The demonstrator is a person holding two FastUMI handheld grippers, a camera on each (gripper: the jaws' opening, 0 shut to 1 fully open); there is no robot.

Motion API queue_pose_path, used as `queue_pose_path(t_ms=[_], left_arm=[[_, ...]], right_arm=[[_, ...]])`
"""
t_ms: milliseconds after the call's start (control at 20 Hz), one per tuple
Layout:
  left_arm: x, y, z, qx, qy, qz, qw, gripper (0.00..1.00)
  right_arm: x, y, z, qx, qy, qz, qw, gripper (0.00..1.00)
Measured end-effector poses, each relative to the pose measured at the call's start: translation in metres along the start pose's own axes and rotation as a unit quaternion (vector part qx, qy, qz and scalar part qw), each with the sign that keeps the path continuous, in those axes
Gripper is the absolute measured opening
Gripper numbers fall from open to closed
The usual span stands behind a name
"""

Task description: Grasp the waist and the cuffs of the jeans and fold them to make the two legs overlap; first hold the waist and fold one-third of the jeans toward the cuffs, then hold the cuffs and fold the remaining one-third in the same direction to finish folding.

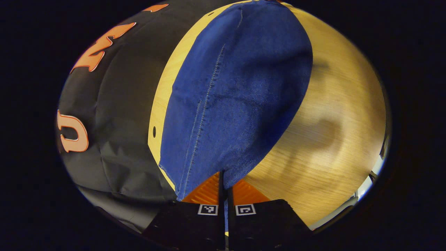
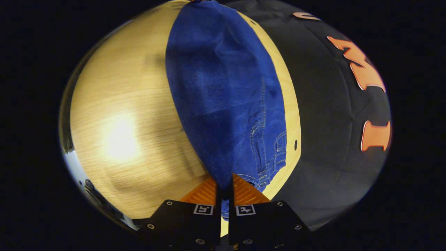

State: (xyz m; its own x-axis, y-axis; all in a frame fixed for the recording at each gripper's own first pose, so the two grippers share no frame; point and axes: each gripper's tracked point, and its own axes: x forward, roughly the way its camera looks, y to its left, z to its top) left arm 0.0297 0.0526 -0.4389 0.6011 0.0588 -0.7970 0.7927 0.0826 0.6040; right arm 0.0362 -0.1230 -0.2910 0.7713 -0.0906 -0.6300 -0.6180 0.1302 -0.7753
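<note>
I see one pair of blue denim jeans on one light wooden table, both my grippers' jaws clamped on its near edge: left gripper, right gripper.

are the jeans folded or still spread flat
Folded lengthwise: the jeans form one narrow strip on the table, each end clamped by a gripper.

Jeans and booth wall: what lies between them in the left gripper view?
A bare strip of wooden table separates the jeans from the wall.
</note>
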Motion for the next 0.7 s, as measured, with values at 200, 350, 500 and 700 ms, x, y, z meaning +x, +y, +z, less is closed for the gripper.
queue_pose_path(t_ms=[200,350,500,700], left_arm=[[-0.024,0.026,0.001,-0.015,0.007,-0.040,0.999,0.04],[-0.036,0.051,0.010,-0.027,-0.002,-0.074,0.997,0.04],[-0.040,0.077,0.018,-0.025,-0.015,-0.111,0.993,0.04],[-0.020,0.104,0.027,0.025,-0.022,-0.198,0.980,0.04]], right_arm=[[-0.016,-0.026,0.003,0.043,-0.002,0.024,0.999,0.09],[-0.021,-0.045,0.006,0.077,-0.002,0.061,0.995,0.09],[-0.021,-0.068,0.014,0.094,-0.004,0.088,0.992,0.09],[-0.017,-0.096,0.026,0.127,0.006,0.161,0.979,0.09]])
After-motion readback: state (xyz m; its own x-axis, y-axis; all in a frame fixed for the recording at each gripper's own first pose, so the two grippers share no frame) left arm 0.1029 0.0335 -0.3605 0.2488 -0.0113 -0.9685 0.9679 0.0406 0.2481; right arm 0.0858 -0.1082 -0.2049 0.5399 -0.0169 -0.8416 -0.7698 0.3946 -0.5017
